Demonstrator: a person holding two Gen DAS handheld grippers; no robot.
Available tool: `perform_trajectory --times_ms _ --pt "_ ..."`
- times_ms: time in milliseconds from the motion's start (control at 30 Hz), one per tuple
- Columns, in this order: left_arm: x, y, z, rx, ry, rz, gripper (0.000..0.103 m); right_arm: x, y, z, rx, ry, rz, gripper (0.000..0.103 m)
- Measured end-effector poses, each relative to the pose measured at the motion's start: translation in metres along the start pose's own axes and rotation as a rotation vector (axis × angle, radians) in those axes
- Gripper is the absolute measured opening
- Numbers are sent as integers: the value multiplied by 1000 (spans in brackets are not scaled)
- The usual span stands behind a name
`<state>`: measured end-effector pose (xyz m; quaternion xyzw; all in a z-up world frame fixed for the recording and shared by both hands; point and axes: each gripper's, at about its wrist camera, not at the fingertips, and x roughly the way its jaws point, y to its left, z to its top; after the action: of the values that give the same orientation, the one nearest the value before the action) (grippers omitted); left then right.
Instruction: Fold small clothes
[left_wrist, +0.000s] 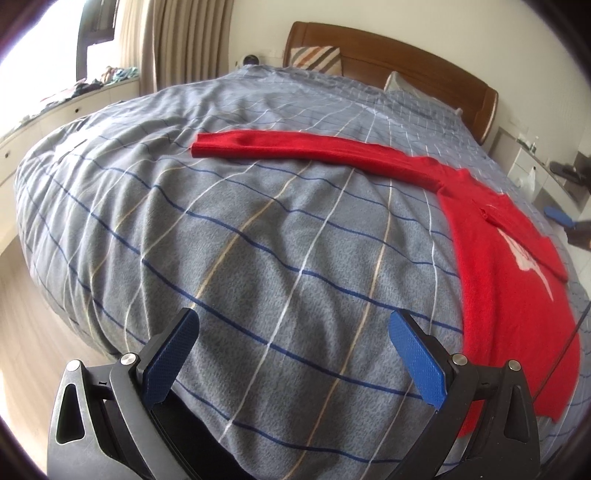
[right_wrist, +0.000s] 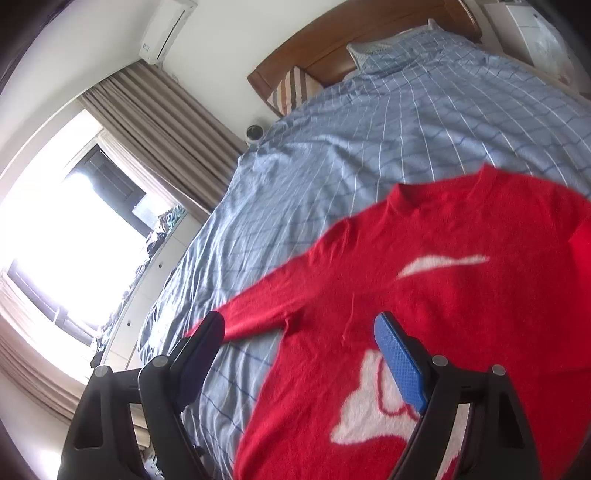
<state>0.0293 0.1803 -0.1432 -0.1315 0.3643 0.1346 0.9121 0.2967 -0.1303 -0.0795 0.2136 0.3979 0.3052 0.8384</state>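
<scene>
- A bright red knitted sweater with white markings on its front (right_wrist: 461, 295) is lying flat on a grey-blue quilt crossed by white, dark blue and tan lines (left_wrist: 258, 229), which is covering a bed with a brown wooden headboard (left_wrist: 406, 62).
- In the left wrist view, one long sleeve of the sweater (left_wrist: 295, 147) is stretching straight out across the quilt, away from the body of the garment, which is sitting at the right side of that view.
- In the right wrist view, the round neckline is pointing toward the headboard, and the hem end is lying nearest the camera.
- The left gripper (left_wrist: 293, 354) is hovering over bare quilt just beside the sweater's body, its blue-padded fingers (left_wrist: 417, 362) standing wide apart with nothing between them.
- The right gripper (right_wrist: 299, 354) is hanging above the lower front of the sweater, its jaws spread wide and gripping nothing; one blue pad (right_wrist: 400, 363) is showing over the white marking, while the other finger is appearing over the quilt near the sleeve.
- The right wrist view is tilted and slightly blurred.
- A striped cushion (left_wrist: 317, 59) is leaning against the headboard.
- Beige curtains (right_wrist: 166, 136) are hanging beside a bright window (right_wrist: 62, 236).
- A white air conditioner (right_wrist: 166, 29) is sitting high on the wall.
</scene>
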Motion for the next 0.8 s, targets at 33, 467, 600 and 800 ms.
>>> perform_trajectory --times_ms 33,467,600,800 --pt "0 0 0 5 1 -2 102 -12 -9 -10 -19 -12 -25 83" --pt "5 -48 20 108 -15 -41 102 -203 -202 -56 29 -238 -633 83" --pt "4 -65 28 161 -30 -35 103 -213 -230 -75 79 -278 -607 83" --pt "13 -78 32 188 -15 -21 103 -201 -223 -79 19 -291 -649 89"
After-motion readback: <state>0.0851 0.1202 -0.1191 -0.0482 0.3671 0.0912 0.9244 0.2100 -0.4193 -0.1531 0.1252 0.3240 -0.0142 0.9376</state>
